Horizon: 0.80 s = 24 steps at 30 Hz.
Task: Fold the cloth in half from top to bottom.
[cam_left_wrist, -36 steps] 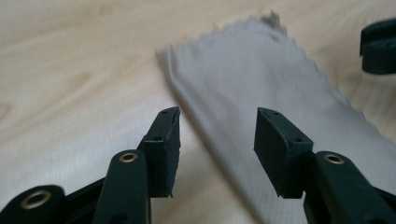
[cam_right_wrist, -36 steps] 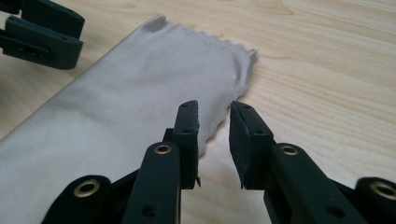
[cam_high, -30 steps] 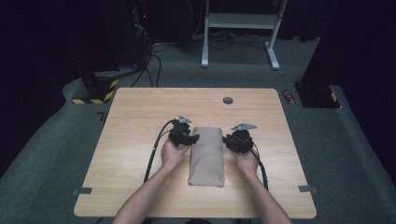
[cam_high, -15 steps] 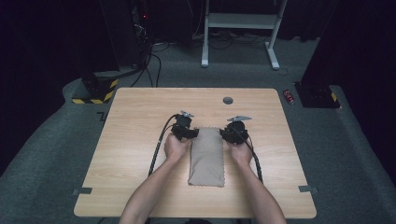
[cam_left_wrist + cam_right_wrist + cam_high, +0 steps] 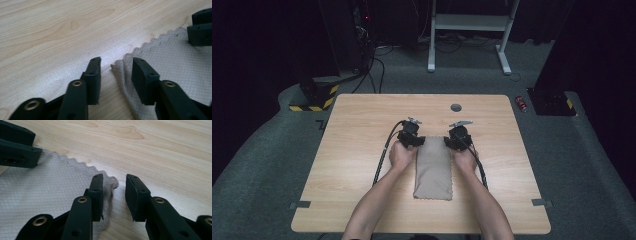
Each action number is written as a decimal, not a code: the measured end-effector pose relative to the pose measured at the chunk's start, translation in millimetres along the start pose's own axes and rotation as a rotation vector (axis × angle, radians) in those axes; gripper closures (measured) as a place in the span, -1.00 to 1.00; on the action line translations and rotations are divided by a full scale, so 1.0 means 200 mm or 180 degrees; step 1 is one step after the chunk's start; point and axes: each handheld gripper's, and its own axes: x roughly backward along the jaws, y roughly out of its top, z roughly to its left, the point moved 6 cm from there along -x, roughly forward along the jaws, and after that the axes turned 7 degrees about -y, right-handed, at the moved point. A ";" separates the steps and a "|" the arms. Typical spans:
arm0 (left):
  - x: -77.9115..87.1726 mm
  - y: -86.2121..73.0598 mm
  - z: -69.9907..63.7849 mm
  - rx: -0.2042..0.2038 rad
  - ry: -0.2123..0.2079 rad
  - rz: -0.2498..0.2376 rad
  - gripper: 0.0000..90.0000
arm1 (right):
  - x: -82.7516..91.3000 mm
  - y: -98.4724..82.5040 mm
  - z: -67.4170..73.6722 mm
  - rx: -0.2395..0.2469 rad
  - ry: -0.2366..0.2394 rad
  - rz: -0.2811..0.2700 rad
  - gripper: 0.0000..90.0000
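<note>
A folded beige cloth (image 5: 433,169) was seen lying flat on the wooden surface (image 5: 362,150), lengthwise toward the person. The left hand-held gripper (image 5: 412,141) was set at the cloth's far left corner, its jaws partly open and just closing, the corner's scalloped edge lying between them, unpinched. The right hand-held gripper (image 5: 458,140) was set at the far right corner, jaws partly open and just widening, that corner's edge between them, ungripped.
</note>
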 end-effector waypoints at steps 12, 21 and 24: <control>-0.02 0.03 -0.02 -0.0096 -0.0215 0.0111 0.97 | -0.02 0.01 0.02 0.0049 0.0173 -0.0073 0.96; 0.01 0.03 0.01 0.0132 -0.0444 -0.0043 0.98 | 0.01 0.02 0.00 -0.0038 0.0219 -0.0105 0.98; 0.04 0.04 0.01 0.0101 -0.0477 -0.0113 0.98 | 0.04 0.03 0.00 -0.0013 0.0242 -0.0145 0.98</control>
